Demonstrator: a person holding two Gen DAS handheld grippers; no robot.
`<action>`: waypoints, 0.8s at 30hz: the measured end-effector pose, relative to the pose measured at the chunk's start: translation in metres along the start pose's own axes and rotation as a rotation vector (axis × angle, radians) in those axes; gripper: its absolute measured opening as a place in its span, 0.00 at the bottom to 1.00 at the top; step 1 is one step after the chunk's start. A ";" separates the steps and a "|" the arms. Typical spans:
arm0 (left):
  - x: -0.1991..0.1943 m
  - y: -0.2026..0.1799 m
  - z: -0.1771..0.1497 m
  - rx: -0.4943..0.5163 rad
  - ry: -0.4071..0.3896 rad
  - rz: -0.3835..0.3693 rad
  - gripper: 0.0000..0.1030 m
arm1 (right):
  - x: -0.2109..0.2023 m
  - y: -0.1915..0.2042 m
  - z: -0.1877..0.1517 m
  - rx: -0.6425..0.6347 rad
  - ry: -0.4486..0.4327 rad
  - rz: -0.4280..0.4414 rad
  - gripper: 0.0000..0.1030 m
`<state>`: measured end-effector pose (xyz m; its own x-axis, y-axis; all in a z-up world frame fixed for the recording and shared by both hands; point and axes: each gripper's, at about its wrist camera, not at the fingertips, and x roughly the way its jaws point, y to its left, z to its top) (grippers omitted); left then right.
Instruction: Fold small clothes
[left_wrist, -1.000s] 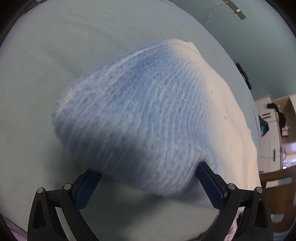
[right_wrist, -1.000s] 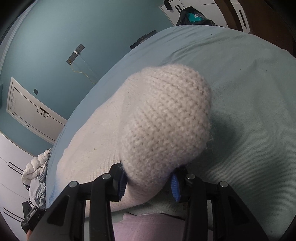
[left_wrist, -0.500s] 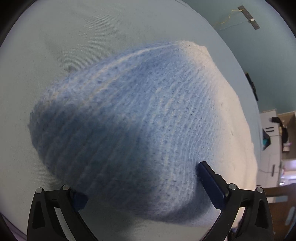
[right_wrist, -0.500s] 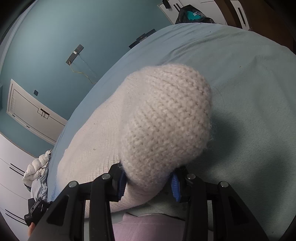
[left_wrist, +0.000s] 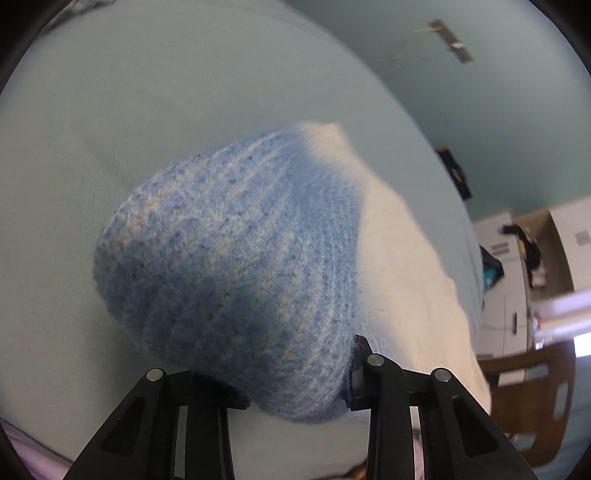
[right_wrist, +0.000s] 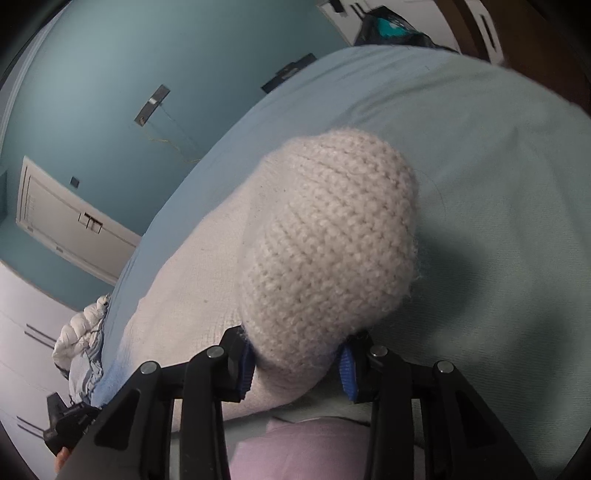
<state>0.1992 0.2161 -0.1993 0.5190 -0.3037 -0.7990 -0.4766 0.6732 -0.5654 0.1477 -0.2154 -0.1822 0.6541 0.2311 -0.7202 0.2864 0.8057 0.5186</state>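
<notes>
On bed (left_wrist: 155, 110), knit garment (left_wrist: 236, 280) between tools.

Each camera sits just behind its own fingers and looks forward along them, angled down onto the bed (left_wrist: 147, 110). The left wrist view is very near the blue end of the knitted garment (left_wrist: 229, 273), which fills its middle, with the teal wall (left_wrist: 498, 110) beyond to the right. The right wrist view is equally near the cream end of the same garment (right_wrist: 328, 236), with the wall (right_wrist: 110, 74) up to the left. Both views share the bed sheet, the cream knit body, and the wall with its metal strip (left_wrist: 452, 46) (right_wrist: 151, 103).
</notes>
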 end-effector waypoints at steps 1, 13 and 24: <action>-0.011 -0.004 -0.003 0.020 -0.002 0.000 0.30 | -0.008 0.006 0.006 -0.011 0.010 -0.001 0.30; -0.049 -0.016 -0.035 0.075 0.180 -0.017 0.30 | -0.077 -0.010 0.015 0.007 0.289 0.000 0.30; -0.057 -0.003 -0.015 -0.071 0.252 -0.114 0.30 | -0.086 -0.017 0.037 0.136 0.365 0.042 0.29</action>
<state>0.1600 0.2212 -0.1557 0.3831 -0.5387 -0.7504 -0.4782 0.5793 -0.6600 0.1128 -0.2688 -0.1121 0.3820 0.4606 -0.8012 0.3714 0.7173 0.5895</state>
